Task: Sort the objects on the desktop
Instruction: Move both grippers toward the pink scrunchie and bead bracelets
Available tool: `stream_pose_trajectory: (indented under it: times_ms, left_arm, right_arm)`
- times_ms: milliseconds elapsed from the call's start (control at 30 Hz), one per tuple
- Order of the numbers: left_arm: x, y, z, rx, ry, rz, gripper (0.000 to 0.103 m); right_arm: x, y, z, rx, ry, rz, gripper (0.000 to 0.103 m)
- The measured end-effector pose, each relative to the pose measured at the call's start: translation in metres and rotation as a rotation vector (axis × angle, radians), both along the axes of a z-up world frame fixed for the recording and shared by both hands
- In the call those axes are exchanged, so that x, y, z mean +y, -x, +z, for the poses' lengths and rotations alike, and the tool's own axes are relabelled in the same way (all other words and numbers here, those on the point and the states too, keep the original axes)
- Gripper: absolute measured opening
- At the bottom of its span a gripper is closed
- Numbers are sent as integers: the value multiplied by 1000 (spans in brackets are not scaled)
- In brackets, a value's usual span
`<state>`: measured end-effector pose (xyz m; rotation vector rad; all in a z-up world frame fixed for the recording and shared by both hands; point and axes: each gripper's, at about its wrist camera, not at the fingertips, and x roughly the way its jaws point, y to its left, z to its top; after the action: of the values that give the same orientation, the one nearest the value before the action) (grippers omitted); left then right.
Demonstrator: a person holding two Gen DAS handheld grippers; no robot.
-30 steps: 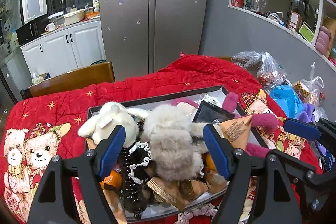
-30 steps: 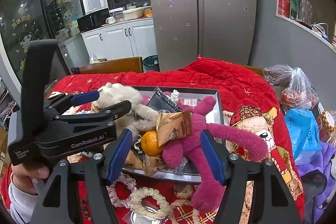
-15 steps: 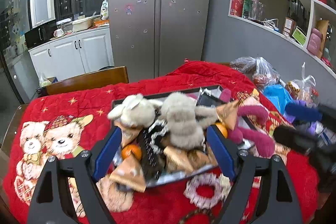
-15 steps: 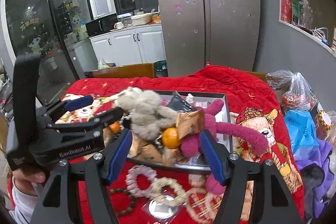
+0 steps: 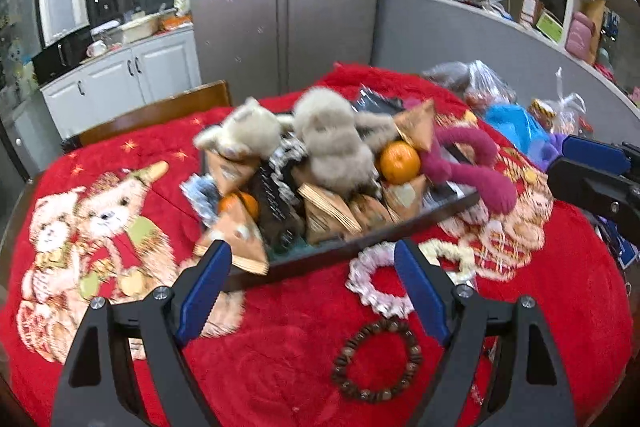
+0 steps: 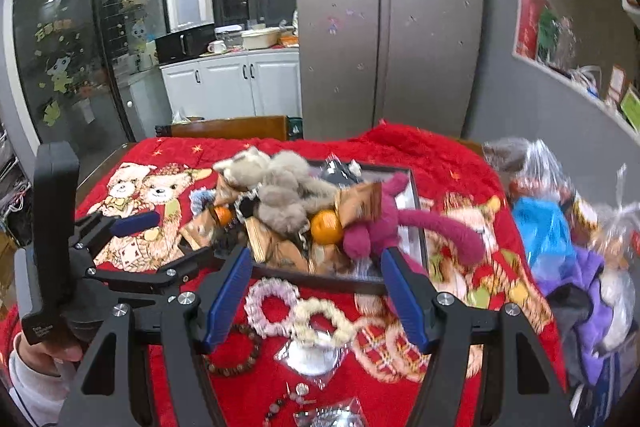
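Note:
A dark tray (image 5: 348, 251) on the red blanket is heaped with a grey plush (image 5: 332, 143), a cream plush (image 5: 244, 131), a magenta plush (image 5: 472, 167), two oranges (image 5: 400, 163), brown snack packets and a dark hair clip. In front of it lie a pink-white scrunchie (image 5: 376, 283), a cream scrunchie (image 5: 444, 259) and a brown bead bracelet (image 5: 378, 363). My left gripper (image 5: 312, 287) hangs open over the blanket short of the tray, with nothing between its fingers. My right gripper (image 6: 318, 297) stands open above the scrunchies (image 6: 272, 307), also with nothing in it.
Plastic bags (image 5: 480, 87) and a blue bag (image 5: 516, 123) crowd the blanket's right side. A wooden chair back (image 5: 160, 111) stands behind the table. A clear packet (image 6: 312, 355) and small beads lie near the front edge. A hand (image 6: 44, 347) holds the left gripper (image 6: 168, 243).
Both grippers have drawn back from the tray, which now looks smaller and farther off. The scrunchies and the bead bracelet have come into view. The left jaws stand slightly wider.

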<state>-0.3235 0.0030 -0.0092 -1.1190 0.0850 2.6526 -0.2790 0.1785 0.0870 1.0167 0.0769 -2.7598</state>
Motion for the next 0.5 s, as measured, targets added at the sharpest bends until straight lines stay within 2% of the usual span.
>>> stream_pose_trajectory:
  times_ms: [267, 500]
  left_arm:
    - [32, -1, -30, -42, 36, -52, 84]
    - [40, 5, -51, -72, 53, -55, 84]
  right_arm:
    - [15, -3, -38, -58, 64, -50, 69]
    - [24, 9, -78, -130, 87, -112, 69]
